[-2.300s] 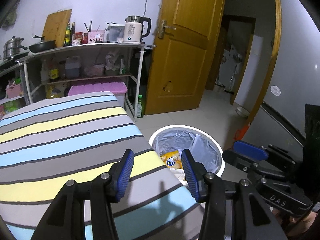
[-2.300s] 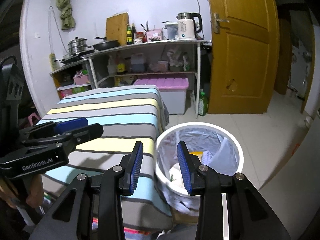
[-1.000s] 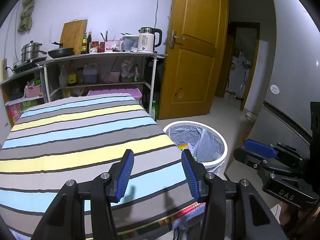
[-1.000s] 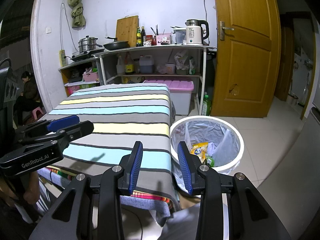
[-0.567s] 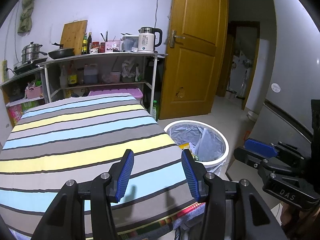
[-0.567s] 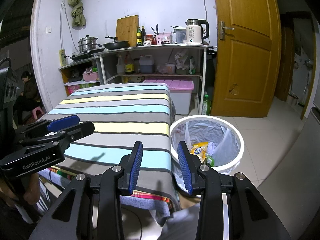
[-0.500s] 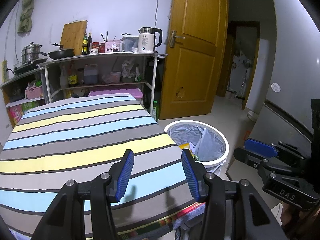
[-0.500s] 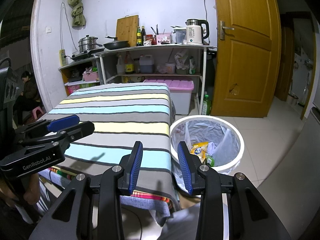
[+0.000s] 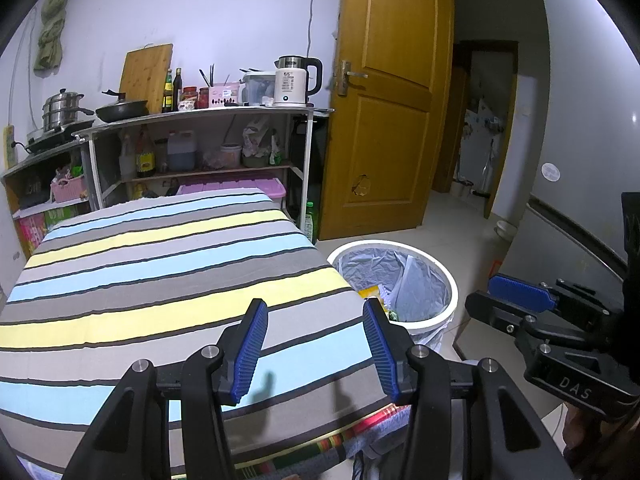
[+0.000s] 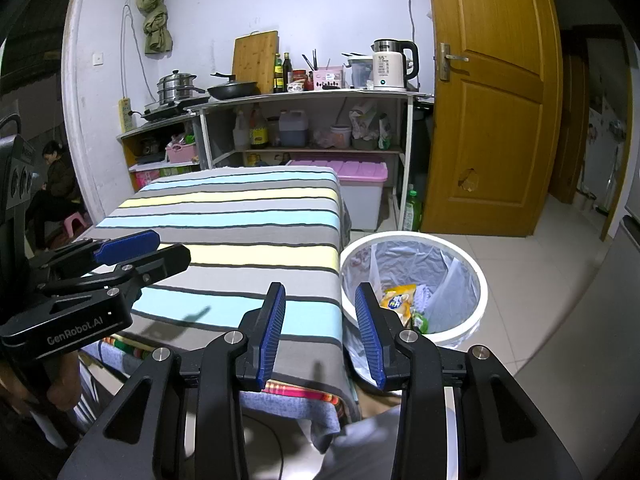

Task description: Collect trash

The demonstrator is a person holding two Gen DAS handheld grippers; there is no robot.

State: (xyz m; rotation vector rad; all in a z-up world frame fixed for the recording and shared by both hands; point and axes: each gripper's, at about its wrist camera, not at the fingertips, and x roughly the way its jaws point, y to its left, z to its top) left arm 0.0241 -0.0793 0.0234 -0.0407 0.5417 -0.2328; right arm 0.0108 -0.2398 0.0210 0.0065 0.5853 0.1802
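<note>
A: Where are the two grippers?

B: Both hang over the near edge of the table (image 9: 160, 280), which is draped in a striped cloth (image 10: 240, 220). The left gripper (image 9: 316, 350) has its blue pads spread apart with nothing between them. The right gripper (image 10: 320, 334) is parted the same way, also empty.

A: Can each camera see the other tool?

B: Yes. In the right wrist view the left one shows at the near left, over the cloth. In the left wrist view the right one shows at the near right, past the table edge and beyond the bin.

A: And the trash?

B: It lies in the bin (image 10: 478, 276), a white round one lined with a grey bag (image 10: 424, 264), standing on the floor just beside the table's right side. Inside there is a yellow wrapper (image 10: 398, 298) and a small green scrap (image 10: 420, 322) at the near side, with some pale bits I cannot make out.

A: What lies beyond?

B: A shelf (image 10: 304, 98) at the far wall holds a kettle (image 10: 390, 66), a pan (image 10: 232, 89), a steamer pot (image 10: 176, 88), bottles and an upright board (image 10: 255, 56). A pink-lidded box (image 10: 348, 170) sits under it. To the right stands a brown door (image 10: 496, 120). At the far left a person (image 10: 54, 184) sits low.
</note>
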